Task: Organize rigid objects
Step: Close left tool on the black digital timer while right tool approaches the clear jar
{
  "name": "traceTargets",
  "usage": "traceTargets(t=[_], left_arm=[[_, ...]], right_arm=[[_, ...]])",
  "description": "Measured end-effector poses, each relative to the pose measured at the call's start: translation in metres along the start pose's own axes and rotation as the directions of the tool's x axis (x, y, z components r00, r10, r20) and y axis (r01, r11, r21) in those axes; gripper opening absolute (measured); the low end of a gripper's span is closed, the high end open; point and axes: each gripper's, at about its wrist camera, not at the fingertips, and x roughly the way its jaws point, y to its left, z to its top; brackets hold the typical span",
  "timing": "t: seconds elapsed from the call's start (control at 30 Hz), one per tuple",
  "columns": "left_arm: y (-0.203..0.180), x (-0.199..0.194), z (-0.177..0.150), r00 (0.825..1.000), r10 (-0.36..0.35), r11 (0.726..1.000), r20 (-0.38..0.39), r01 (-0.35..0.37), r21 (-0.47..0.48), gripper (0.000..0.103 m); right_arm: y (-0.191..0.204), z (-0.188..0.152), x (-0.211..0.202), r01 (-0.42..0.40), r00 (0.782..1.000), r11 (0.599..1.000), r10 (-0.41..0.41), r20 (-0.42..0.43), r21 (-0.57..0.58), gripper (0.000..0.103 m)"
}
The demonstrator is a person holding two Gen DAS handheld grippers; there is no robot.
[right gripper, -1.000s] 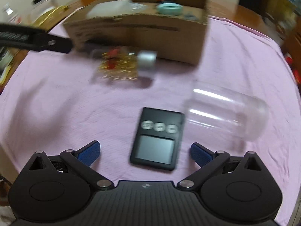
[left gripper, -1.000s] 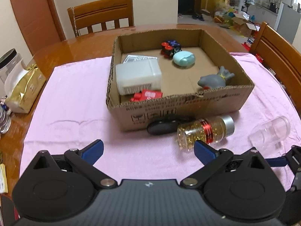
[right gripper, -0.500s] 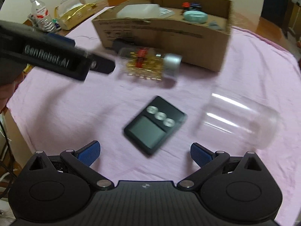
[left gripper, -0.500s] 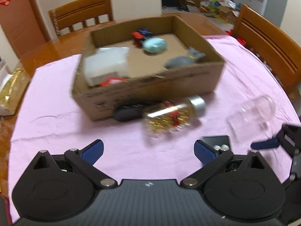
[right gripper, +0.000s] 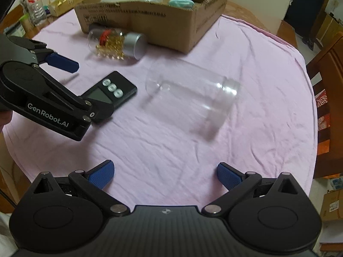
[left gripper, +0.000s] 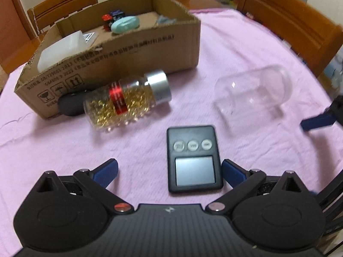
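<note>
Small black scale (left gripper: 194, 158): flat on the pink-clothed desk (left gripper: 53, 145), between the parted fingers of the empty left claw (left gripper: 169, 171).
Stiff, thin, probably light and smooth-cased; pinch across long edges. Right claw (right gripper: 165, 173): wide, empty, facing clear jar (right gripper: 190, 98).

Two low, close wrist views, shared pocket scale (left gripper: 194, 158) between.

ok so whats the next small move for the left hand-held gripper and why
Probably ease the left hand-held gripper forward and down over the black pocket scale. Its fingers are open and empty, and the scale lies flat on the pink cloth between them, outside the cardboard box.
</note>
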Motion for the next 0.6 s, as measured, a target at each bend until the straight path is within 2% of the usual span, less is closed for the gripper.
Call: traceTargets(t=[0.23, 0.5, 0.6], left_arm=[[0.015, -0.006, -0.011, 1.0, 0.018, 0.999, -0.005, -0.018, -0.044, 0.102], [0.045, -0.013, -0.019, 0.993, 0.115, 0.985, -0.024, -0.117, -0.13, 0.1], [0.035, -0.021, -0.017, 0.997, 0.073, 0.988, 0.0, -0.072, -0.135, 0.099]], right_arm=[[-0.001, -0.002, -0.002, -0.007, 1.0, 1.0, 0.007, 0.007, -0.018, 0.103], [-0.001, -0.001, -0.002, -0.006, 1.0, 1.0, 0.006, 0.009, -0.019, 0.103], [-0.001, -0.002, -0.002, -0.006, 1.0, 1.0, 0.007, 0.015, -0.02, 0.103]])
